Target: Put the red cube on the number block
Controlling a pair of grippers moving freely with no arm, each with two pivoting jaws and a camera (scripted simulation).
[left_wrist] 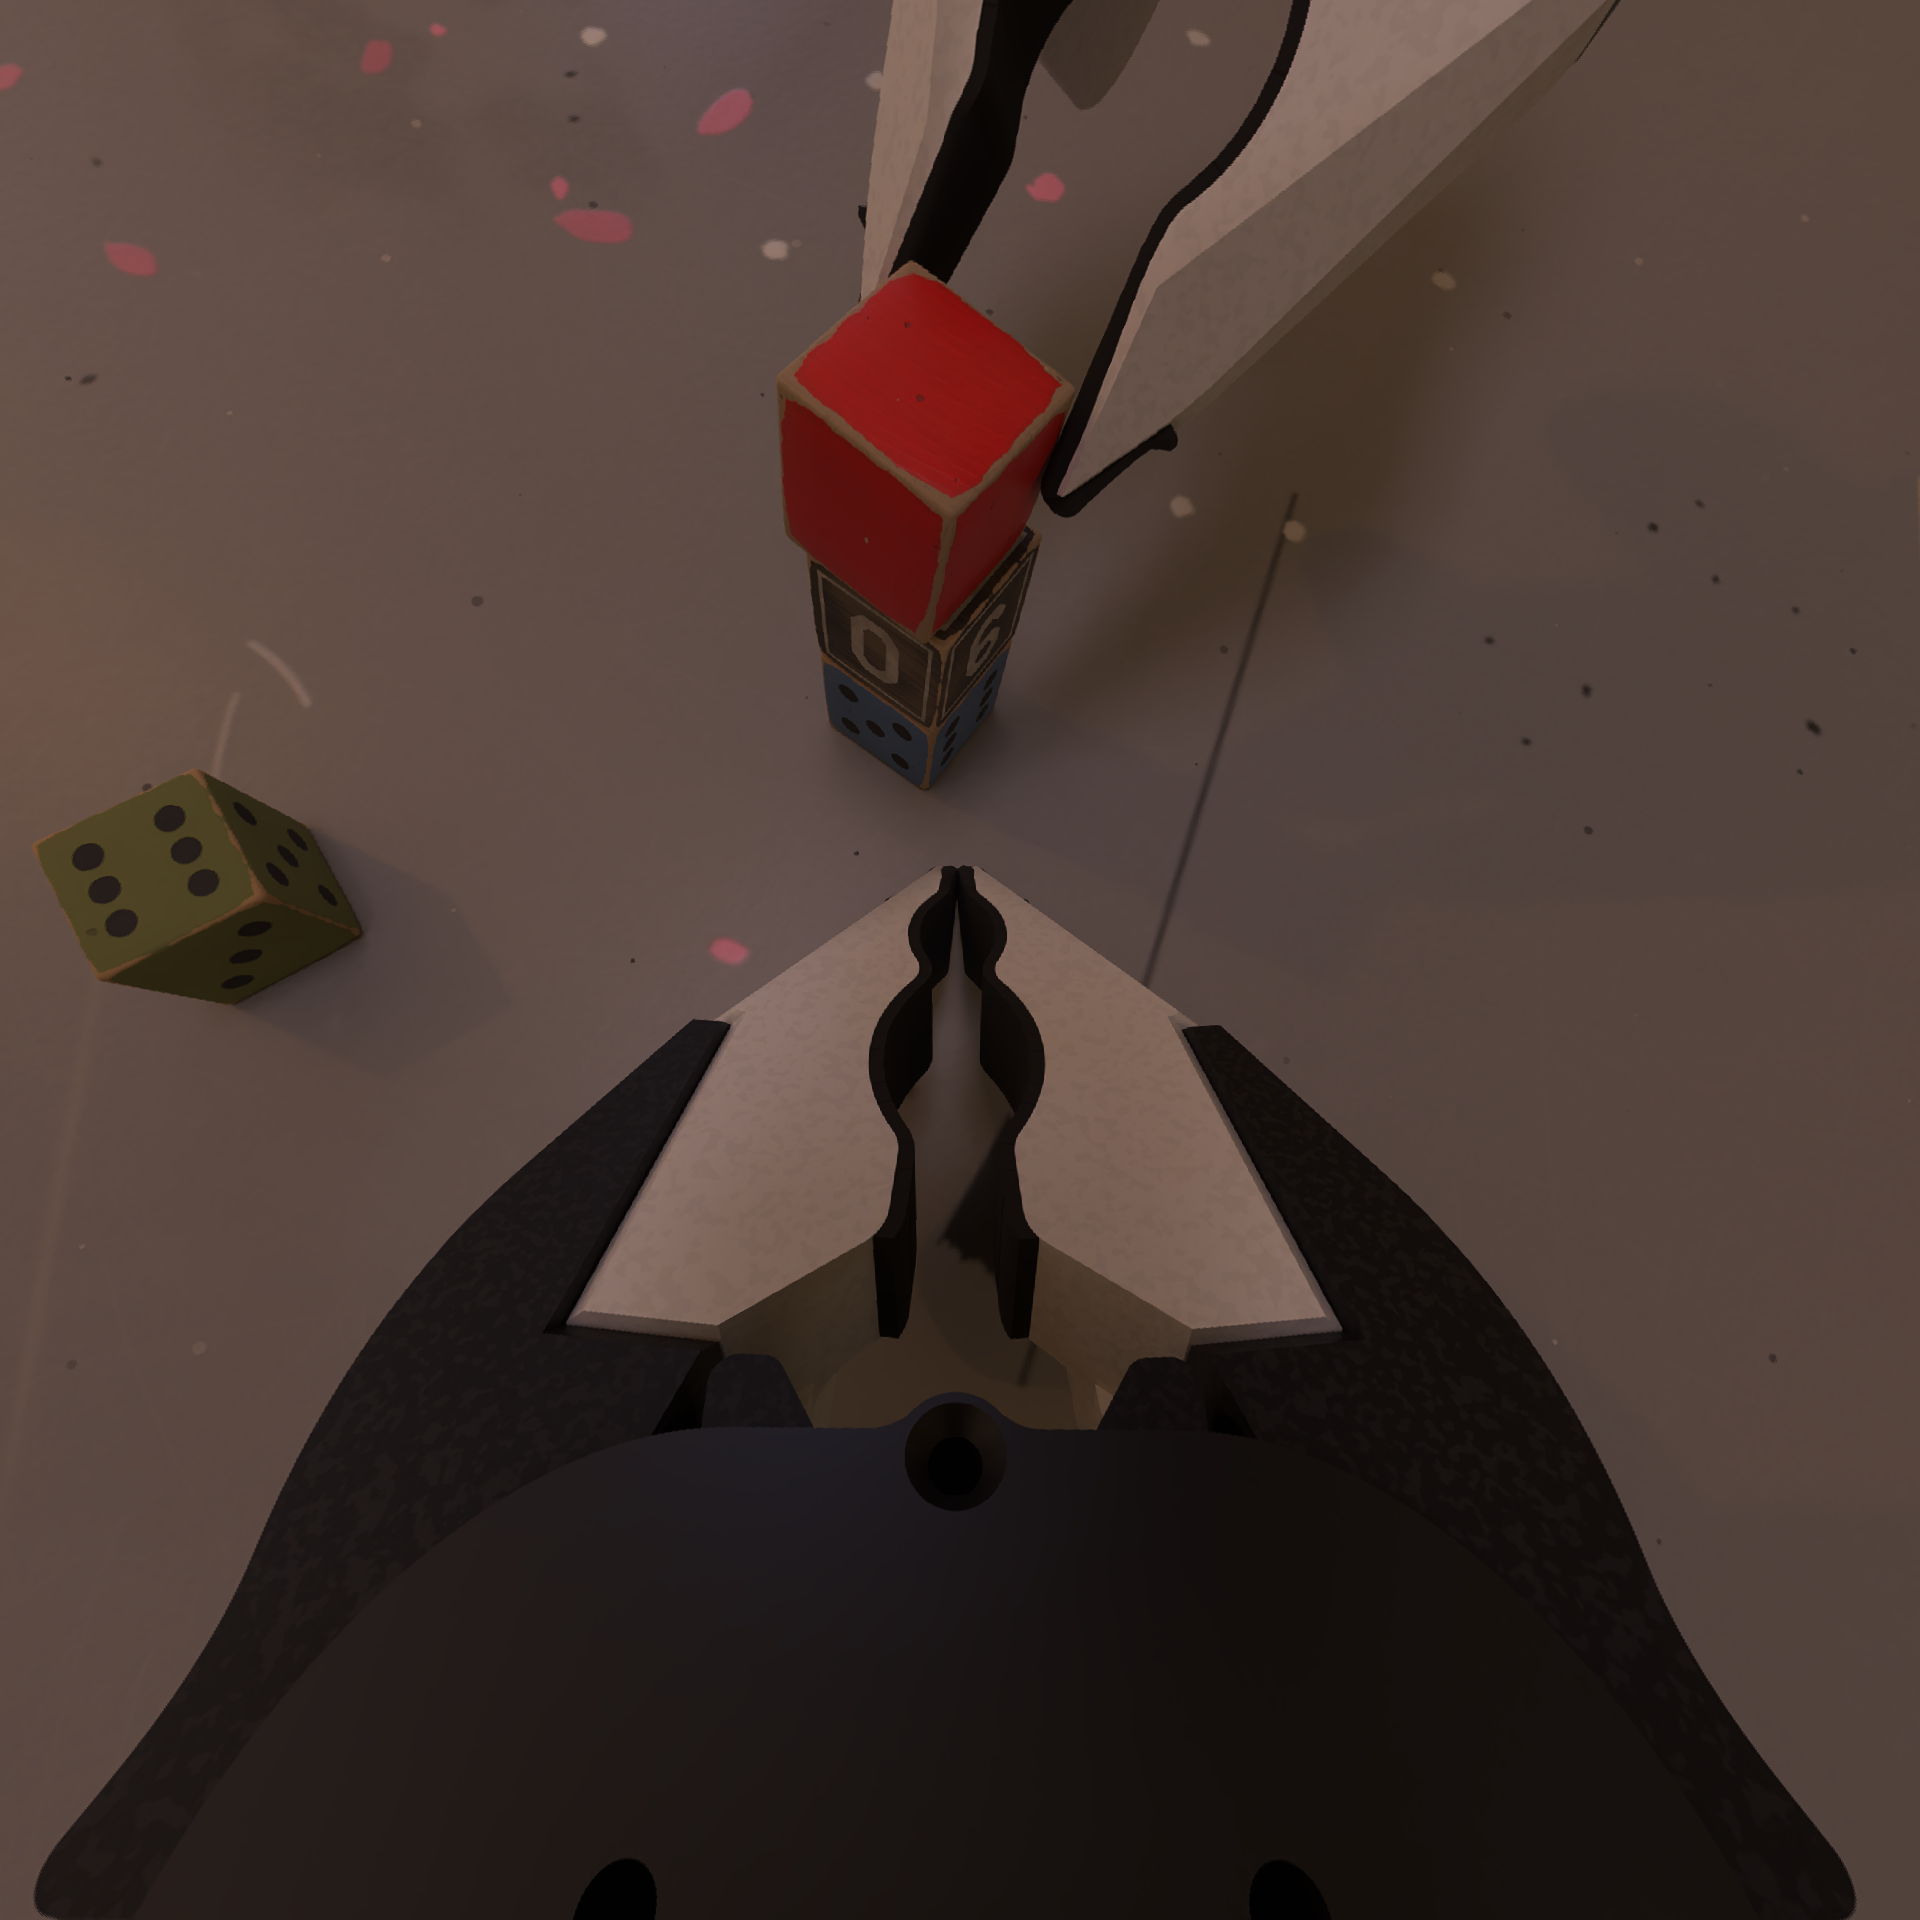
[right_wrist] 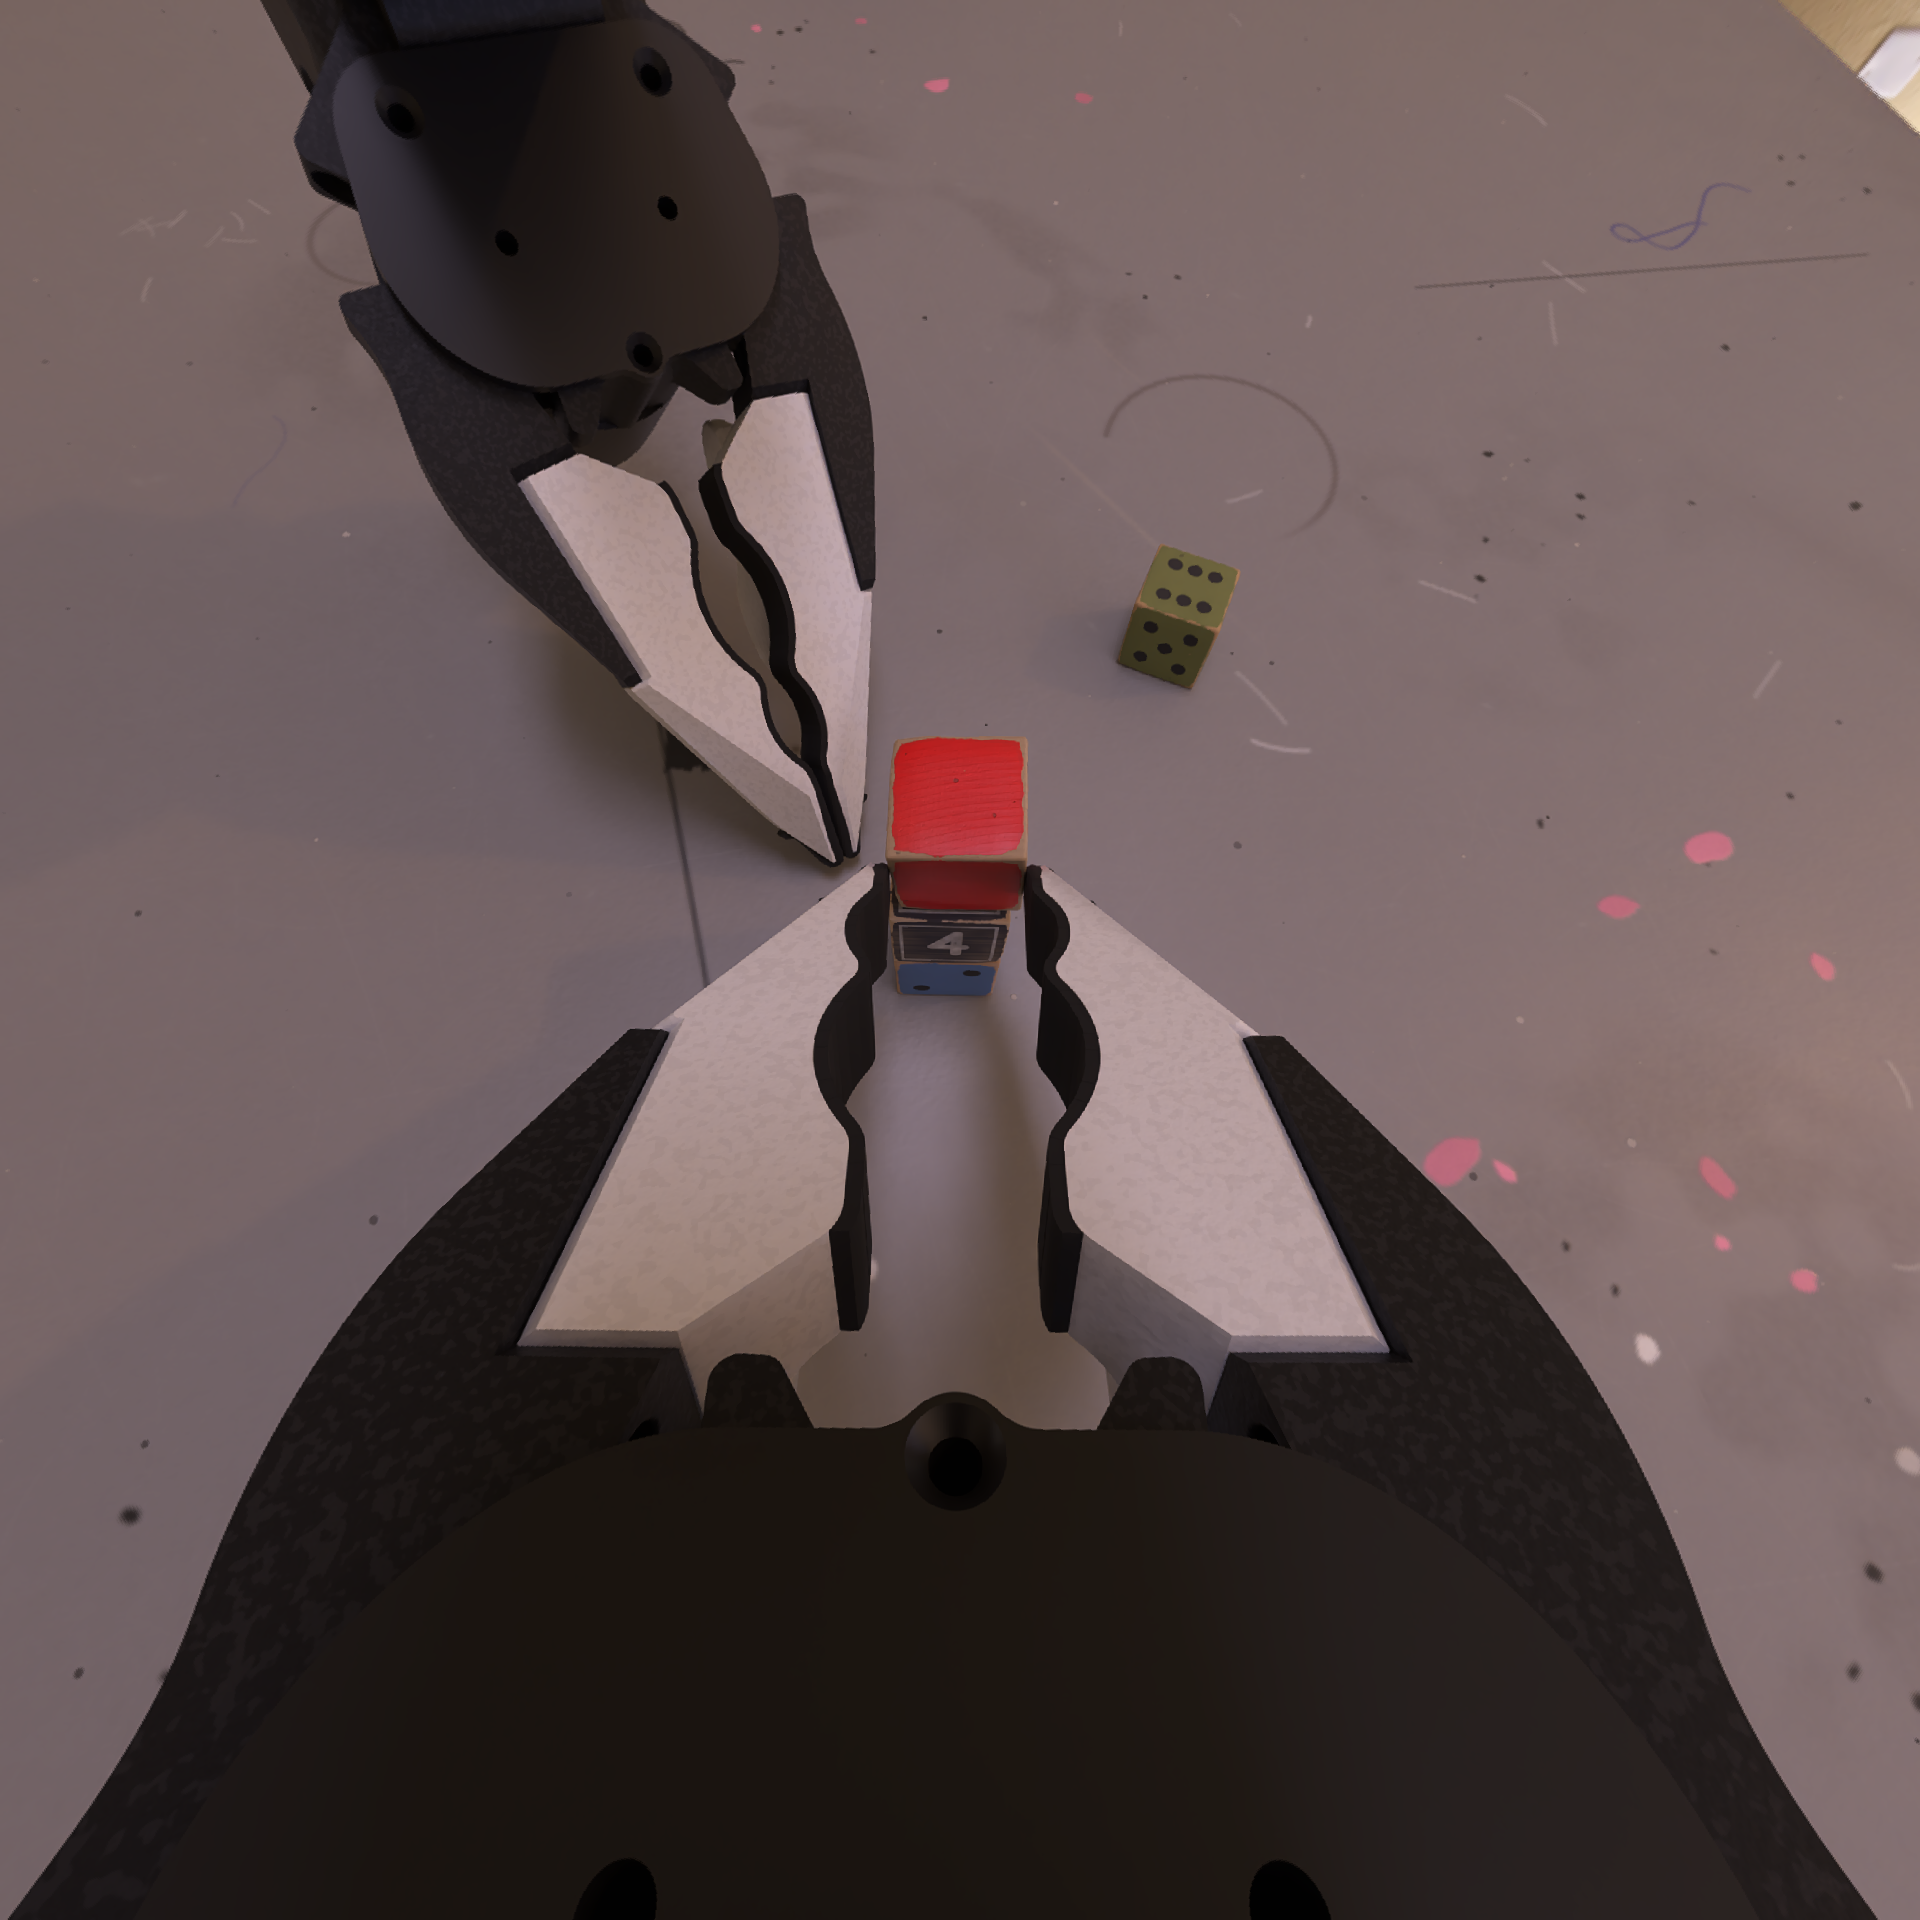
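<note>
The red cube [left_wrist: 914, 457] sits at the top of a stack, on or just above the dark number block [left_wrist: 883, 655], which stands on a blue die [left_wrist: 883, 732]. My right gripper [right_wrist: 958, 883] reaches down from above, and its fingertips press both sides of the red cube [right_wrist: 958, 800]. The number block [right_wrist: 948, 943] and blue die [right_wrist: 945, 980] show between its fingers. In the left wrist view the right gripper [left_wrist: 987, 384] straddles the cube. My left gripper [left_wrist: 958, 873] is shut and empty, low over the table just short of the stack; it also shows in the right wrist view [right_wrist: 836, 854].
A green die [left_wrist: 197, 883] lies alone on the grey, paint-speckled table [left_wrist: 416, 468], well to the side of the stack; it also shows in the right wrist view [right_wrist: 1179, 613]. The table's edge shows at the far corner [right_wrist: 1870, 62].
</note>
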